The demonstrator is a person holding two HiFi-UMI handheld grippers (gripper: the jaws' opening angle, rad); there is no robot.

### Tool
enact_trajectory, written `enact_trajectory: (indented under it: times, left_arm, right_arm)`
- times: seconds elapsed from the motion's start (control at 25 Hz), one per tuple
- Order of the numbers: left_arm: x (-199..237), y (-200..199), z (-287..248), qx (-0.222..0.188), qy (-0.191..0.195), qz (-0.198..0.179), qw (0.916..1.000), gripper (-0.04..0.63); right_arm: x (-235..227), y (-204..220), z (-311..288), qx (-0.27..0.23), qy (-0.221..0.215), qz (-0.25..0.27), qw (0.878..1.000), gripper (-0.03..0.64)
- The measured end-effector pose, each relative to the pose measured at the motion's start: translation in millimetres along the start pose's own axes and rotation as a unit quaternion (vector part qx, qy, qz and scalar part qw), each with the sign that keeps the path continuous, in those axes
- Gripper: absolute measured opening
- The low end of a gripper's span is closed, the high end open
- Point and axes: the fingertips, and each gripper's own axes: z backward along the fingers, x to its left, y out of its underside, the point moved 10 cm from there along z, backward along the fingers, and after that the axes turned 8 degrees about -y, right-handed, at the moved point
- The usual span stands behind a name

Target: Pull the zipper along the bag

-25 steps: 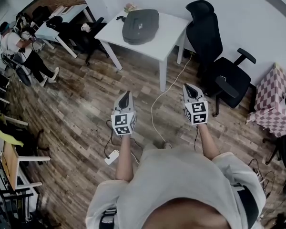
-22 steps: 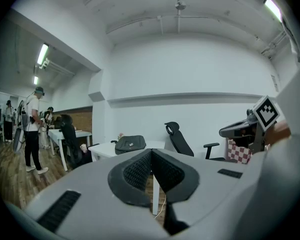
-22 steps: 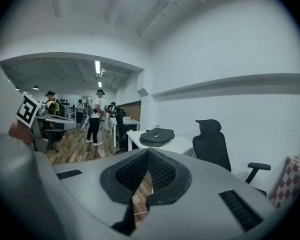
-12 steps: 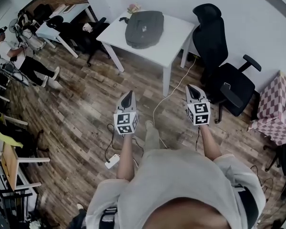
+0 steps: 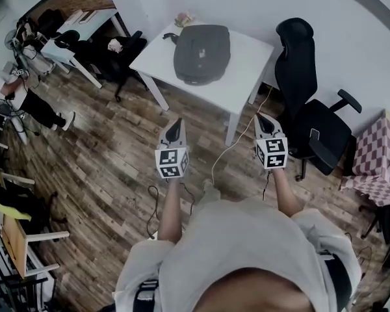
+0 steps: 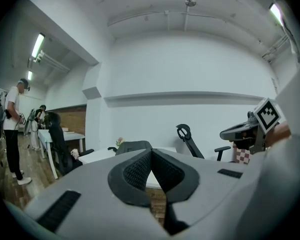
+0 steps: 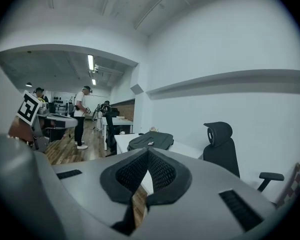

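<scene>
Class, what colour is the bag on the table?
Dark grey; the bag shows best in the head view.

white worktop (image 5: 244, 77) stands on wood floor (image 5: 117, 148); dark bag (image 5: 201, 52) flat on top, small pale object (image 5: 182, 19) at far corner

We're in an open office-style workroom here, with a white worktop (image 5: 250, 60) and a black swivel chair (image 5: 298, 57) on a wood-plank floor (image 5: 104, 148), more desks (image 5: 84, 26) further back, ceiling strip lights (image 7: 90, 62), and another person (image 5: 13, 99) standing nearby.
</scene>
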Motion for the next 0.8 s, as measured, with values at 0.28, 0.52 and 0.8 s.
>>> enact_trajectory:
  times: [0.28, 0.52, 0.8]
  left_arm:
    - [47, -9, -76, -0.002, 0.020, 0.001, 0.9998, 0.026]
    - [80, -10, -131, 0.000, 0.042, 0.003, 0.9991, 0.026]
    - [97, -7, -171, 0.011, 0.064, 0.002, 0.9979, 0.026]
  right_arm:
    - [-9, -20, -74, 0.008, 0.015, 0.004, 1.000, 0.014]
    - [-14, -30, -125, 0.016, 0.031, 0.007, 0.999, 0.014]
    - [-15, -26, -154, 0.035, 0.044, 0.000, 0.998, 0.014]
